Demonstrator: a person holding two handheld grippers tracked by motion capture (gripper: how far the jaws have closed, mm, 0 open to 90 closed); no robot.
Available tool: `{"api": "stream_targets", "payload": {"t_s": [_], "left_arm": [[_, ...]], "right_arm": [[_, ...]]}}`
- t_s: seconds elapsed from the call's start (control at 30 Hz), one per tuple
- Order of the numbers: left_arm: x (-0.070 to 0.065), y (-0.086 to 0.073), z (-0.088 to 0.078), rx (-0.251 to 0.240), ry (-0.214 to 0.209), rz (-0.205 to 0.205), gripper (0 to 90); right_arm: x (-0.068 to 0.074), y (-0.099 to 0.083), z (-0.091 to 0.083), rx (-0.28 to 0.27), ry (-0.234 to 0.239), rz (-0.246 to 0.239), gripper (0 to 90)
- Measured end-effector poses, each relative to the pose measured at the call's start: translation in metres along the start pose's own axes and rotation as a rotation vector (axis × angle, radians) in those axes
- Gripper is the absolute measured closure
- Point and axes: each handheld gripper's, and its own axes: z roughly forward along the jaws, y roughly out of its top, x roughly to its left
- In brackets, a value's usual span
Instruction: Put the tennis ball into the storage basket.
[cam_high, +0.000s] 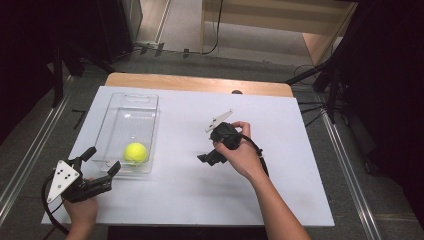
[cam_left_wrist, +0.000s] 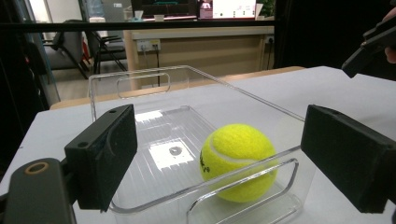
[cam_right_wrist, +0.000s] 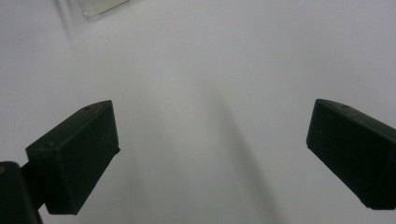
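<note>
Where the white table (cam_high: 200, 200) is seen from the high view, the following items are recorded.

Item 1: a yellow-green tennis ball (cam_high: 135, 152). It is lodged inside a clear plastic bin (cam_high: 127, 107), at the near end of that bin, resting on its floor. In the left gripper view the ball (cam_left_wrist: 238, 161) is seen just behind the bin's near wall (cam_left_wrist: 154, 200), in which a handle slot is cut.

Item 2: the clear plastic bin, rectangular and open-topped, set on the left half of the table with its long side running away from the person. A handle slot is also seen in its far wall.

Item 3: the left gripper (cam_high: 102, 162), held in the left hand (cam_high: 82, 210) at the near left corner of the table. Its jaws are spread wide apart and nothing is held between them. They are pointed at the near end of the bin; in the left gripper view they stand to either side of the ball, short of the near wall.

Item 4: the right gripper (cam_high: 207, 159), held in the right hand (cam_high: 242, 155) over the middle of the table, well apart from the bin. Its jaws are parted wide and turned down toward the bare white surface; nothing is gripped. A corner of the bin (cam_right_wrist: 100, 7) is caught at the top edge of the right gripper view.
</note>
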Motion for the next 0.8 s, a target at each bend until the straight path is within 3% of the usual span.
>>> {"api": "stream_targets", "payload": {"t_s": [0.8], "left_arm": [[-0.001, 0.000, 0.000, 0.003, 0.001, 0.008, 11.3]], "right_arm": [[-0.008, -0.045, -0.013, -0.050, -0.032, 0.079, 1.3]]}}
